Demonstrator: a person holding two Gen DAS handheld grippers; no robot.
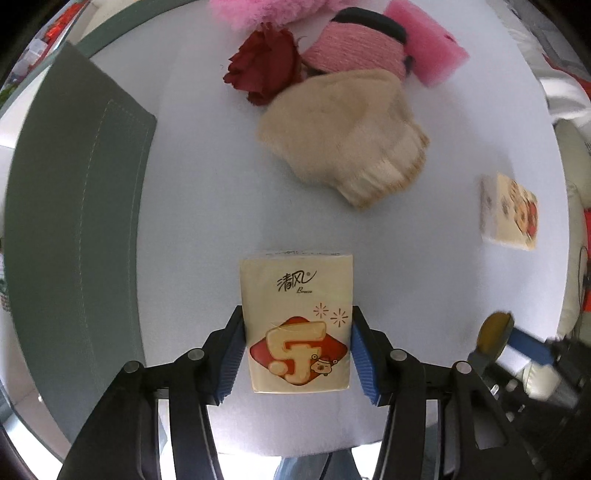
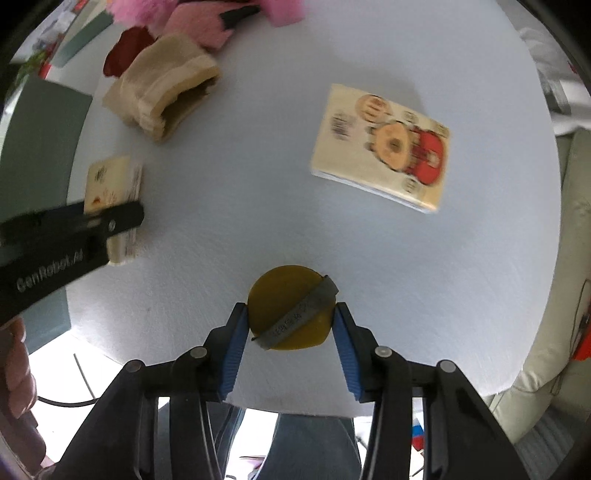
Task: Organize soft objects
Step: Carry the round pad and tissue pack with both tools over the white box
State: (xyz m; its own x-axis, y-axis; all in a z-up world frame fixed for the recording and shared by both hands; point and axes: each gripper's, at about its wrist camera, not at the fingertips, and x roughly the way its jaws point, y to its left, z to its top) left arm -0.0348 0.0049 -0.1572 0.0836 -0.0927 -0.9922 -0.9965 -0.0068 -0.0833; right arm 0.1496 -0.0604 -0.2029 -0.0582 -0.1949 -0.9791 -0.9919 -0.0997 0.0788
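Observation:
My left gripper [image 1: 297, 332] is shut on a cream tissue pack [image 1: 295, 321] with a red and orange print, held above the white table [image 1: 207, 206]. My right gripper [image 2: 290, 325] is shut on a round yellow sponge [image 2: 284, 299] with a grey band across it. A second tissue pack [image 2: 384, 147] with a cartoon print lies flat on the table ahead of the right gripper; it also shows in the left wrist view [image 1: 509, 212]. A beige knit glove [image 1: 343, 136] lies farther back.
A red cloth rose [image 1: 266, 62], a pink knit piece [image 1: 354, 51], a pink sponge [image 1: 424, 48] and pink fluff [image 1: 251, 11] are heaped at the far edge. A green mat [image 1: 74, 206] lies at the left. A cream sofa [image 2: 565, 295] stands right of the table.

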